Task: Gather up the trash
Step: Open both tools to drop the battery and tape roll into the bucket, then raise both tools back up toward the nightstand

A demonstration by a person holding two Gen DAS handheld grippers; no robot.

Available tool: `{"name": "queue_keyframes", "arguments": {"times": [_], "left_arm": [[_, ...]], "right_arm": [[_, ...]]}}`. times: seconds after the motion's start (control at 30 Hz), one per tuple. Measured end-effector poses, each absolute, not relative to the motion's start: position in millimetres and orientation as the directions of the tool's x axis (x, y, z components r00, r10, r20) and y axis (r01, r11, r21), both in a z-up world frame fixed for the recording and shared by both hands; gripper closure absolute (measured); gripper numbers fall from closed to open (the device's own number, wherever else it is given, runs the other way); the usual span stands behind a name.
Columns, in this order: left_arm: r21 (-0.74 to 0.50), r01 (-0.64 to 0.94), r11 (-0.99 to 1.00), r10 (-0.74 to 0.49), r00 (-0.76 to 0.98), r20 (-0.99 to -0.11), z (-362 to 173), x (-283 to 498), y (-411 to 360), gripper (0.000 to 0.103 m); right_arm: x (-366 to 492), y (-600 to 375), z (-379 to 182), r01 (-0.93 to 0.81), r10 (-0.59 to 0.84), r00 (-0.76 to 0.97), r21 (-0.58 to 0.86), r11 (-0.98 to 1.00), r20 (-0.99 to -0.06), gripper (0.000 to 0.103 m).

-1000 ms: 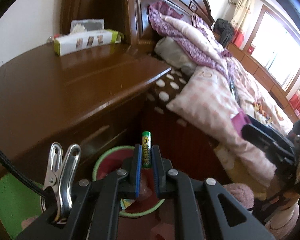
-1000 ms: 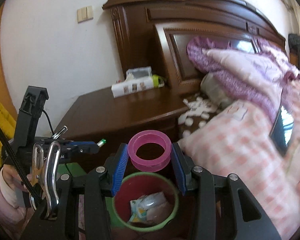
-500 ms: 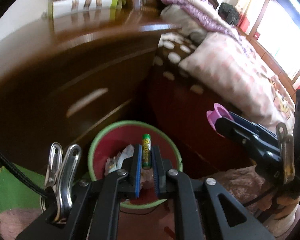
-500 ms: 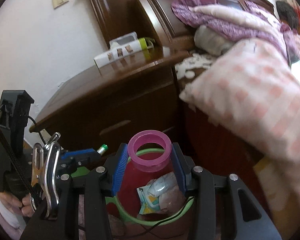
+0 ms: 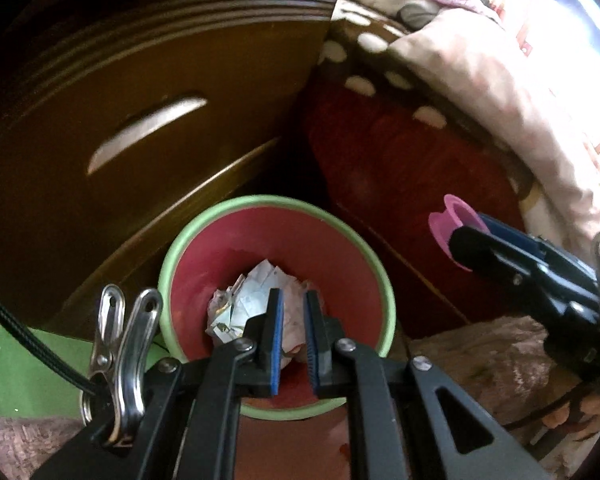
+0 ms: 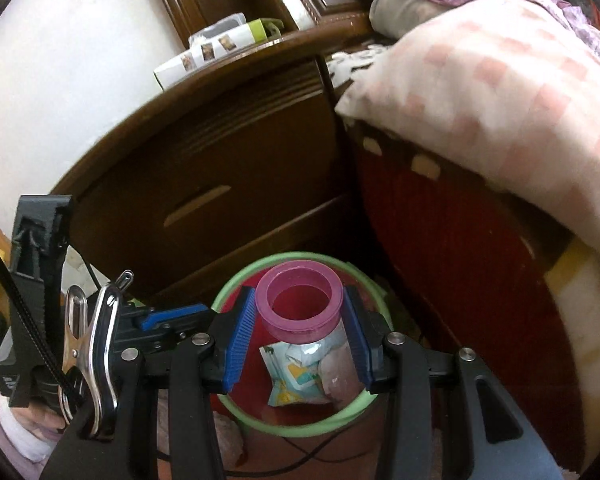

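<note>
A red bin with a green rim [image 5: 278,201] stands on the floor between the nightstand and the bed; it also shows in the right wrist view [image 6: 228,292]. Crumpled paper and wrappers [image 5: 244,300] lie inside it. My left gripper [image 5: 293,320] hangs over the bin's mouth, its jaws slightly apart and empty. My right gripper [image 6: 300,320] is shut on a pink plastic ring [image 6: 300,300] and holds it above the bin; the ring also shows in the left wrist view [image 5: 446,224].
A dark wooden nightstand [image 6: 204,168] with a drawer stands behind the bin, a tissue box [image 6: 212,50] on top. The bed with a pink checked quilt [image 6: 500,92] is to the right. A green board [image 5: 28,368] lies left of the bin.
My left gripper tilted down over the bin and its jaws parted; the green battery it held is gone from them. My right gripper with the pink ring moved down closer to the bin.
</note>
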State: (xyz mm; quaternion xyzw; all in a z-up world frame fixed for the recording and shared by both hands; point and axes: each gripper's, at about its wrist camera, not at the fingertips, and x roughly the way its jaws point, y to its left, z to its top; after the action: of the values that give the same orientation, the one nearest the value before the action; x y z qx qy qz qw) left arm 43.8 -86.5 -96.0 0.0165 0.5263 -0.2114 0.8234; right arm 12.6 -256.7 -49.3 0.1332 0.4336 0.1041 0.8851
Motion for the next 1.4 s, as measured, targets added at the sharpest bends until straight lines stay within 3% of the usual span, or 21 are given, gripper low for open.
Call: {"name": "queue_keyframes", "arguments": {"times": [0.63, 0.87, 1.0, 1.4], "left_arm": [[-0.169, 0.317, 0.933, -0.280, 0.345, -0.896, -116.6, 56.9, -78.6, 0.092], [-0.177, 0.303, 0.936, -0.283, 0.351, -0.893, -113.0, 57.2, -74.2, 0.085], [-0.177, 0.301, 0.937, -0.284, 0.359, -0.889, -109.6, 57.0, -71.6, 0.081], [-0.128, 0.330, 0.935, -0.268, 0.423, -0.866, -84.8, 43.1, -77.1, 0.075]], "right_arm": [[27.0, -237.2, -81.1, -0.072, 0.310, 0.497, 0.318, 0.945, -0.810, 0.059], [26.5, -237.0, -82.5, -0.073, 0.316, 0.500, 0.324, 0.943, -0.806, 0.058], [25.4, -235.6, -80.4, -0.087, 0.331, 0.510, 0.335, 0.938, -0.794, 0.048], [17.8, -238.6, -67.4, -0.114, 0.372, 0.548, 0.373, 0.921, -0.749, 0.047]]}}
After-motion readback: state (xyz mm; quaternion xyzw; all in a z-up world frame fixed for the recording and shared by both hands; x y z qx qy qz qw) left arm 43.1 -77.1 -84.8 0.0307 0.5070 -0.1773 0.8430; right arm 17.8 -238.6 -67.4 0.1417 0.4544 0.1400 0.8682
